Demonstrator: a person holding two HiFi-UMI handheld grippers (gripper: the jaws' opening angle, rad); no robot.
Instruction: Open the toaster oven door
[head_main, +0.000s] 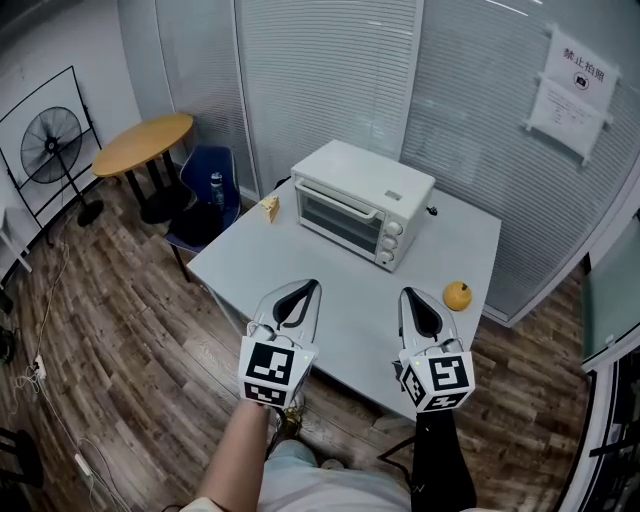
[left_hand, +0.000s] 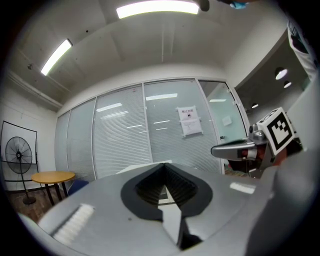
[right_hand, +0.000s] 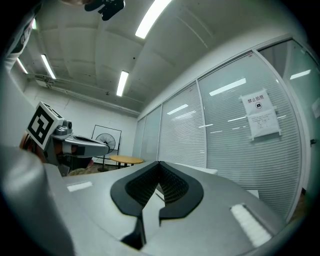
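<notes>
At the far middle of the table (head_main: 345, 295), the oven (head_main: 365, 180) is sitting with its door (head_main: 338, 220) shut. The glass front and handle (head_main: 335, 196) are facing you, and the knobs (head_main: 392, 240) are at the door's right.

Nothing of the task is showing as done. You are holding both grippers low over the near edge, well apart from the oven. The reach, the grip on the handle and the pull down are all waiting.

The left gripper (head_main: 308, 286) is pointing toward the oven with its jaws closed tip to tip on nothing. The right gripper (head_main: 410, 294) is doing the same beside it, jaws together and empty.

An orange (head_main: 457, 296) is lying near the table's right edge, and a small yellow item (head_main: 269, 208) is sitting just left of the oven. Neither, I judge, is getting in the way of the door.

The head view is giving you what the others are not: the door, the handle and the gap you are needing to cross.

The two gripper views are looking upward past the jaws to the blinds (left_hand: 122, 140), the notice (left_hand: 190, 121) and the ceiling lights (left_hand: 157, 8), so the door is not showing in them. What they are adding is a plain sight of the pads (left_hand: 145, 187) meeting at the tips, and each gripper is catching the other at its side.
</notes>
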